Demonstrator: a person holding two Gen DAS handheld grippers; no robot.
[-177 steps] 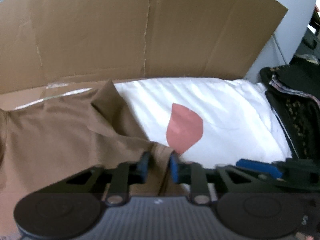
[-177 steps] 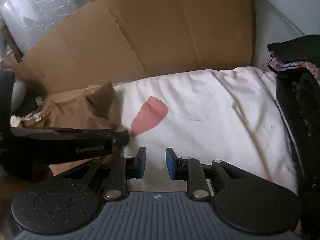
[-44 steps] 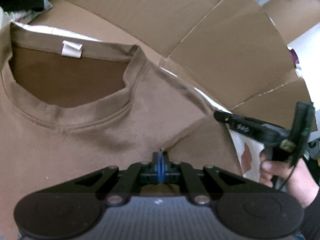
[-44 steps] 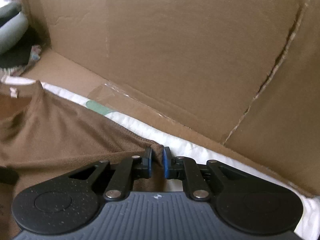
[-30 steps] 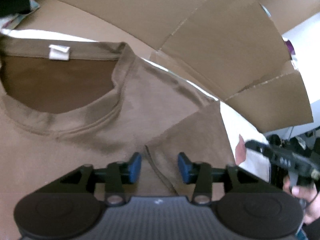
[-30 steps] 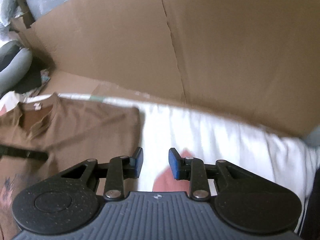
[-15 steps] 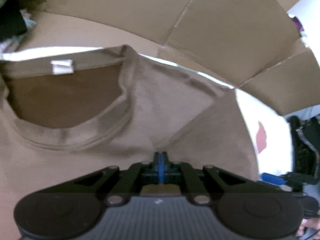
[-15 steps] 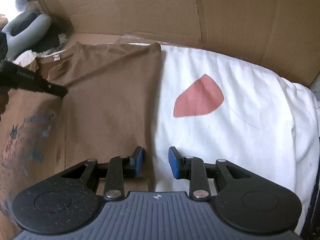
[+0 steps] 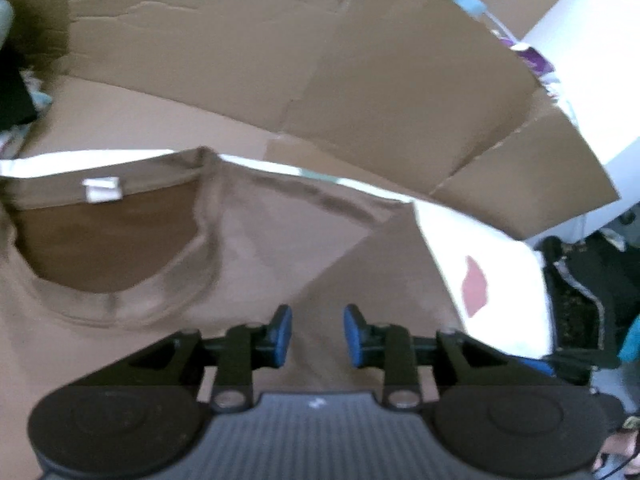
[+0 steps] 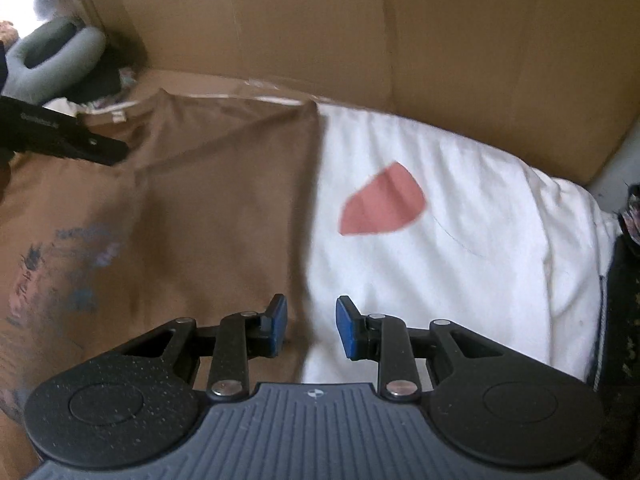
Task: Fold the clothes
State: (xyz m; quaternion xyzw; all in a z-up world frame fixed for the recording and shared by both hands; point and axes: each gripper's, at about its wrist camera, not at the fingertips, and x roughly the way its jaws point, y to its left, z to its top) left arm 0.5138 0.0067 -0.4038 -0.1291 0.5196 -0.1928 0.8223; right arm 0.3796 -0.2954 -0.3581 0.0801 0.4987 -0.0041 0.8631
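Note:
A brown T-shirt (image 9: pixel 280 240) lies flat on a white sheet, collar and white neck tag (image 9: pixel 102 190) at the upper left, its right sleeve folded in over the chest. My left gripper (image 9: pixel 314 330) hovers just above that folded sleeve; its jaws are opening and nothing is between them. In the right wrist view the same shirt (image 10: pixel 200 220) shows a faded print at the left. My right gripper (image 10: pixel 308 326) stands open over the shirt's straight right edge, holding nothing. The other tool's black finger (image 10: pixel 68 142) reaches in from the left.
Brown cardboard walls (image 9: pixel 320 60) rise behind the work area. The white sheet (image 10: pixel 460 240) with a red patch (image 10: pixel 382 206) spreads to the right of the shirt. Dark clothes (image 9: pixel 580 300) are piled at the far right, and a grey cushion (image 10: pixel 56 56) sits at the back left.
My left gripper, shut on the folded sleeve half a second ago, has let go and lifted off. My right gripper has slid further back along the shirt's right edge, still open.

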